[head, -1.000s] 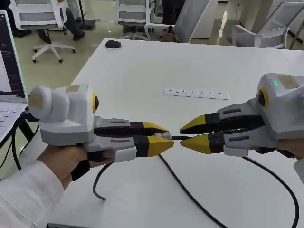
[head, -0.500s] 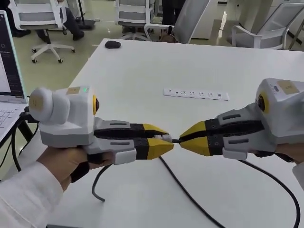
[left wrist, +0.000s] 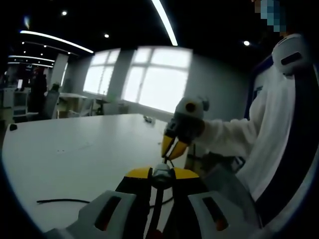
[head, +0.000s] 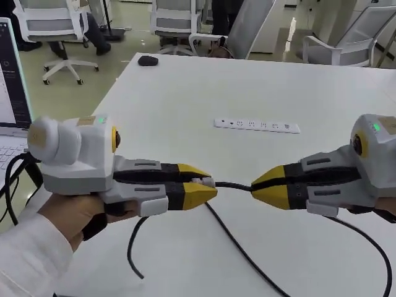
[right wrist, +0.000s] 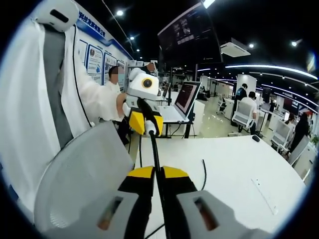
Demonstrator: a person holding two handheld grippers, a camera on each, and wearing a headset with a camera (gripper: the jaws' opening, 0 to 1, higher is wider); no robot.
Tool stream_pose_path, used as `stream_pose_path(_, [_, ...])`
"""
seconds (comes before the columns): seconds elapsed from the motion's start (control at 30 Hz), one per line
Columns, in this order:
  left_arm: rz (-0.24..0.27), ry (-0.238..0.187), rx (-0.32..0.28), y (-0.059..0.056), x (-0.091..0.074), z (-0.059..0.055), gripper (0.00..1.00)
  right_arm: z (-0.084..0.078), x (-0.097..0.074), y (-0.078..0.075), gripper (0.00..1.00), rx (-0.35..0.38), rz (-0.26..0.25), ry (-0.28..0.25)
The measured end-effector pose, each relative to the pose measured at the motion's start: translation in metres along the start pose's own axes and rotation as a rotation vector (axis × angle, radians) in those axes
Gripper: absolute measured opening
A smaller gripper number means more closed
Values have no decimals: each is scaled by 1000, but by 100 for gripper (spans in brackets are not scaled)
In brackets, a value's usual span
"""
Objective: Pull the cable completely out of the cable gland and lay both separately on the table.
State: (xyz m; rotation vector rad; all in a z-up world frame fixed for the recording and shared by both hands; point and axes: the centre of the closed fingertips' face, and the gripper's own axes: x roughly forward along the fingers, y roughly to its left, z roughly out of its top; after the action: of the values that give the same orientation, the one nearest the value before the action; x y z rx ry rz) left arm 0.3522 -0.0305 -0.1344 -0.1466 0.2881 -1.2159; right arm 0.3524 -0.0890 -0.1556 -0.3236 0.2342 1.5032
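2 grippers meet tip to tip at centre frame, joined by 1 cable.
The left gripper's [head: 209, 184] yellow wedge jaws pinch the small, pale, round cable gland [head: 203, 181]. The right gripper's [head: 255, 187] jaws clamp the smooth black cable [head: 232, 185] just beside it. Slack curls low over the matte white table [head: 185, 99].

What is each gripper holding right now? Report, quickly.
Left gripper: shut on the cable gland.
Right gripper: shut on the cable.
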Motion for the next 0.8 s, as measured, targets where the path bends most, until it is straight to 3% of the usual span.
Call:
stream_pose_path(0.43, [23, -4, -3, 6, -9, 1, 16, -43, -27, -14, 4, 93, -91, 49])
stream_pose_path(0.8, [21, -11, 1, 5, -7, 4, 16, -50, -27, -15, 5, 119, -108, 51])
